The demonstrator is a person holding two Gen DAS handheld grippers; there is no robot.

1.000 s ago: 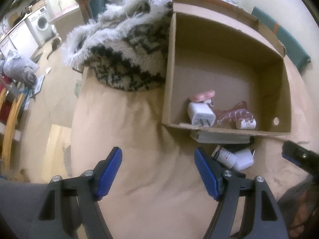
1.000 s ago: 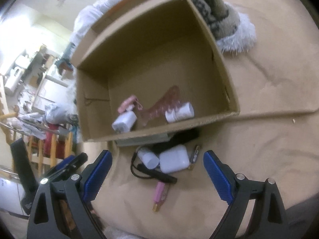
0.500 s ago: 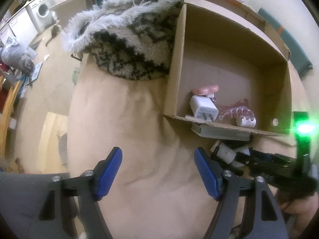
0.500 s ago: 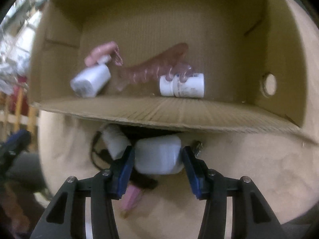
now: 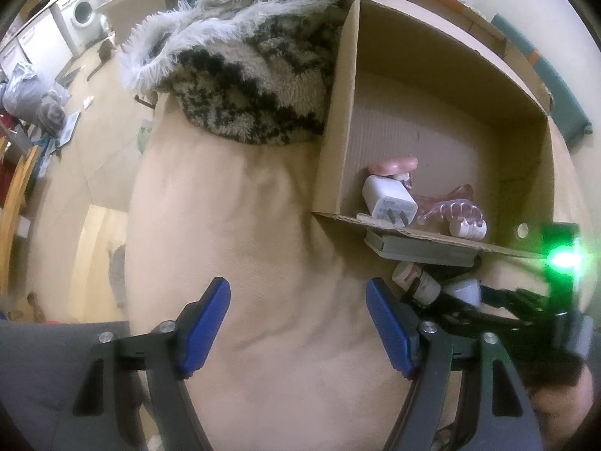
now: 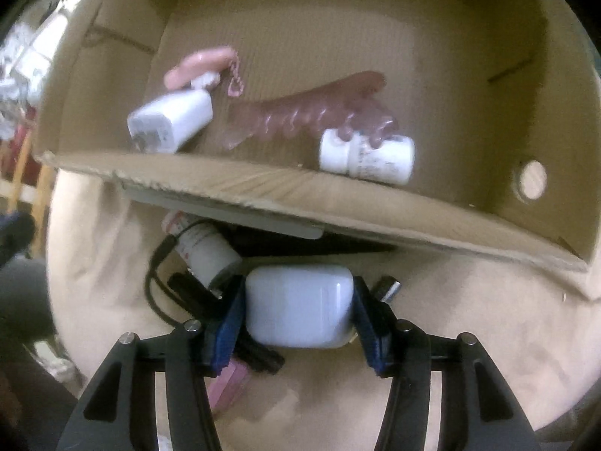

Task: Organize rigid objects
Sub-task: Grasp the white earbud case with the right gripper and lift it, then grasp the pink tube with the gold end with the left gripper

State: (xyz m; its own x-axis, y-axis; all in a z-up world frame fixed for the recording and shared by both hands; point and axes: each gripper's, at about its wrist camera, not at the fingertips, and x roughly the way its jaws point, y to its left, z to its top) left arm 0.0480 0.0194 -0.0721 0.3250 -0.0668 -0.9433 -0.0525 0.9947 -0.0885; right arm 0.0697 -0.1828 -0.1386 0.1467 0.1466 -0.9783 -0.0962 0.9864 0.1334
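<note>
Right gripper (image 6: 298,308) pinches the white earbud case (image 6: 299,305) across its long side, just outside the cardboard box (image 6: 375,221). Box opening lies directly ahead, past the near wall; judged next: lift over it. Left gripper (image 5: 298,329) spread wide, empty, farther off.

Box (image 6: 375,203) on worktop (image 5: 263,263); blanket (image 5: 244,86) against its left wall. In box: charger (image 6: 171,122) left, bottle (image 6: 368,158) right, hair clip (image 6: 311,112) between. Before box: second bottle (image 6: 206,248), case (image 6: 298,306) to its right.
</note>
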